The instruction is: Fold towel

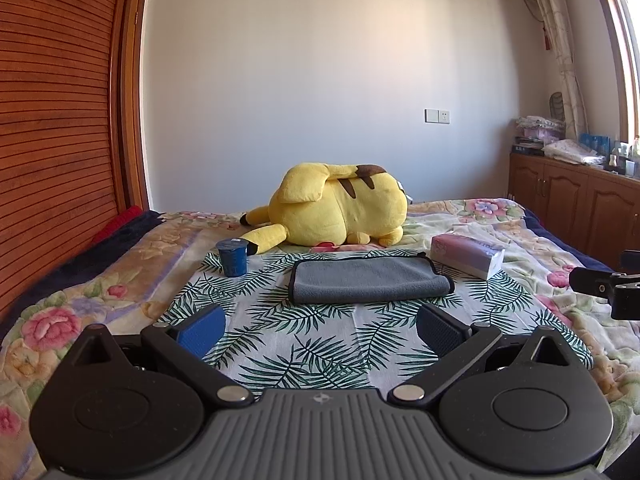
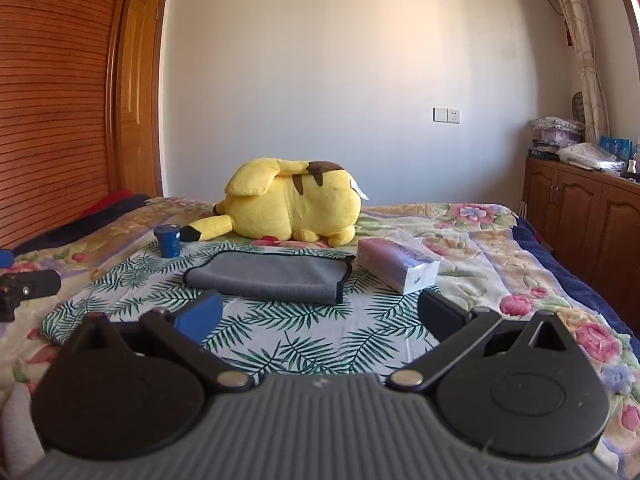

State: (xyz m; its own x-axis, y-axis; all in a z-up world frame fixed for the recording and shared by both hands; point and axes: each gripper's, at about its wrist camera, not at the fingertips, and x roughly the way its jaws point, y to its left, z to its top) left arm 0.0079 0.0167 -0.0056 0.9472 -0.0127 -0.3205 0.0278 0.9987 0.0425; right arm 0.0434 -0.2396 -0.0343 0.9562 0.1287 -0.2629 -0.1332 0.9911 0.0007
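A grey towel (image 1: 370, 280) with dark trim lies folded on a leaf-print cloth (image 1: 312, 344) on the bed; it also shows in the right wrist view (image 2: 268, 276). My left gripper (image 1: 320, 330) is open and empty, held short of the towel's near edge. My right gripper (image 2: 320, 316) is open and empty, also short of the towel, facing its right part. The right gripper's body shows at the right edge of the left wrist view (image 1: 608, 288); the left gripper's body shows at the left edge of the right wrist view (image 2: 24, 286).
A yellow plush toy (image 1: 340, 210) lies behind the towel. A blue cup (image 1: 232, 258) stands to the towel's left, and a tissue pack (image 1: 468, 256) lies to its right. A wooden headboard (image 1: 52, 140) is at the left, and cabinets (image 1: 576, 208) at the right.
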